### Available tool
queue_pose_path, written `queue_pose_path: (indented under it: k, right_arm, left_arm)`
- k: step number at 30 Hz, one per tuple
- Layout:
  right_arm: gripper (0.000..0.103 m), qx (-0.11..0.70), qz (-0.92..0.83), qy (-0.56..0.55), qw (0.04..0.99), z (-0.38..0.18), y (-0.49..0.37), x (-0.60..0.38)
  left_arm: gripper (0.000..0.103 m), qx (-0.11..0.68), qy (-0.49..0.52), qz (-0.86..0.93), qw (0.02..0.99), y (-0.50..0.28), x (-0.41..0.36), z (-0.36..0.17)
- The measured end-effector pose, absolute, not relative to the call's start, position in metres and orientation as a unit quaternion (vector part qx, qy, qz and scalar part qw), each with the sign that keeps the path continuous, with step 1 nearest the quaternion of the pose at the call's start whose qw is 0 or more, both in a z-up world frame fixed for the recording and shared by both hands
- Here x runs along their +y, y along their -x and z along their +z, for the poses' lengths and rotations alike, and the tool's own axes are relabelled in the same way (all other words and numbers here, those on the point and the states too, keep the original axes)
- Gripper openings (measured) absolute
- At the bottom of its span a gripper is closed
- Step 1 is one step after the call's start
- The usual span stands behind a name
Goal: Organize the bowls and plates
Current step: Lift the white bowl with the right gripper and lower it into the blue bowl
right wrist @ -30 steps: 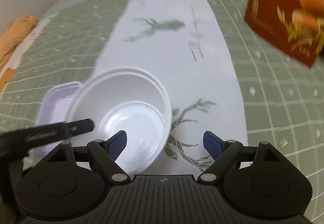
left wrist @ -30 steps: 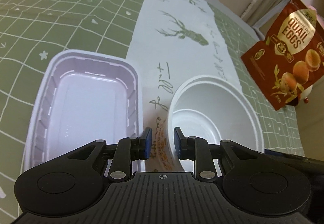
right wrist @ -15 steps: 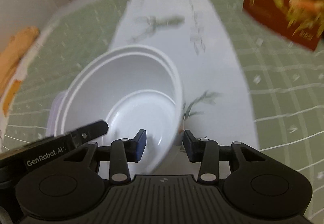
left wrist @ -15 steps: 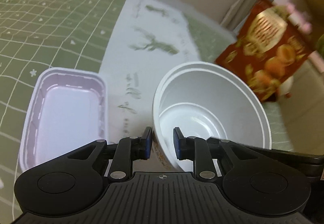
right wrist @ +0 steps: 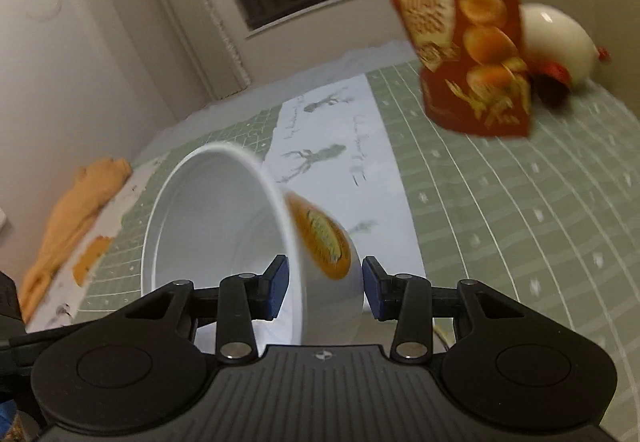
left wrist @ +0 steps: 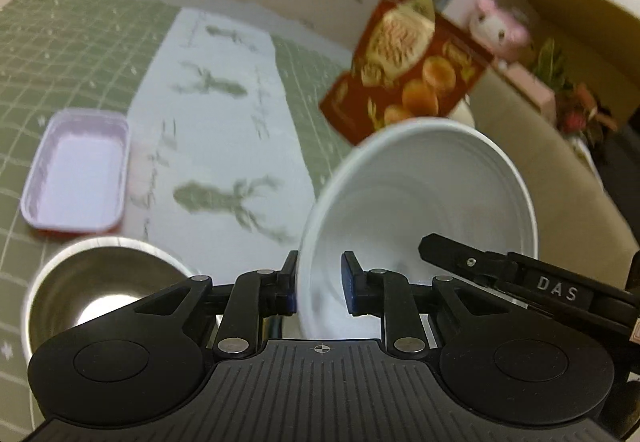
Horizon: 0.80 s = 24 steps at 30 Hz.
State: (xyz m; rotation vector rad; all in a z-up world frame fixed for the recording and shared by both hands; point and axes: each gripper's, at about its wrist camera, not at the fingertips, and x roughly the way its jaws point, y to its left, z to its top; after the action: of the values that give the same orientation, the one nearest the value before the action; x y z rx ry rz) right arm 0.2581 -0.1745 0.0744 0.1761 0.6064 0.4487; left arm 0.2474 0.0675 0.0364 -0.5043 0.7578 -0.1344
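Note:
A white disposable bowl (left wrist: 432,210) with an orange label is lifted off the table and tilted. My left gripper (left wrist: 319,284) is shut on its near rim. In the right wrist view the same bowl (right wrist: 216,226) sits with its wall between my right gripper's (right wrist: 324,290) jaws, which are closed on the rim. A steel bowl (left wrist: 100,282) stands on the table at lower left. A pale pink rectangular tray (left wrist: 78,178) lies further left.
A red quail-egg snack bag (left wrist: 408,78) stands at the table's right, with a white round object (right wrist: 556,42) behind it. An orange cloth (right wrist: 76,210) lies at the left edge. A green checked tablecloth (right wrist: 520,222) with a white deer runner covers the table.
Both grippers have lifted the white bowl up off the table and tilted it. The right gripper closed on its rim. The steel bowl came into view below.

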Motion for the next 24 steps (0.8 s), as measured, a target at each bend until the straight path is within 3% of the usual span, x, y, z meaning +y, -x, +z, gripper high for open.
queue_pose_path:
  k: [8, 24]
  right_arm:
    - [0.040, 0.324, 0.181, -0.100, 0.923, 0.035, -0.252, -0.200]
    - [0.040, 0.353, 0.160, -0.098, 0.916, 0.012, -0.269, -0.203]
  left_arm:
    - [0.023, 0.402, 0.218, -0.064, 0.887, -0.247, 0.042, 0.026]
    - [0.021, 0.446, 0.215, -0.039, 0.868, -0.257, 0.045, 0.002]
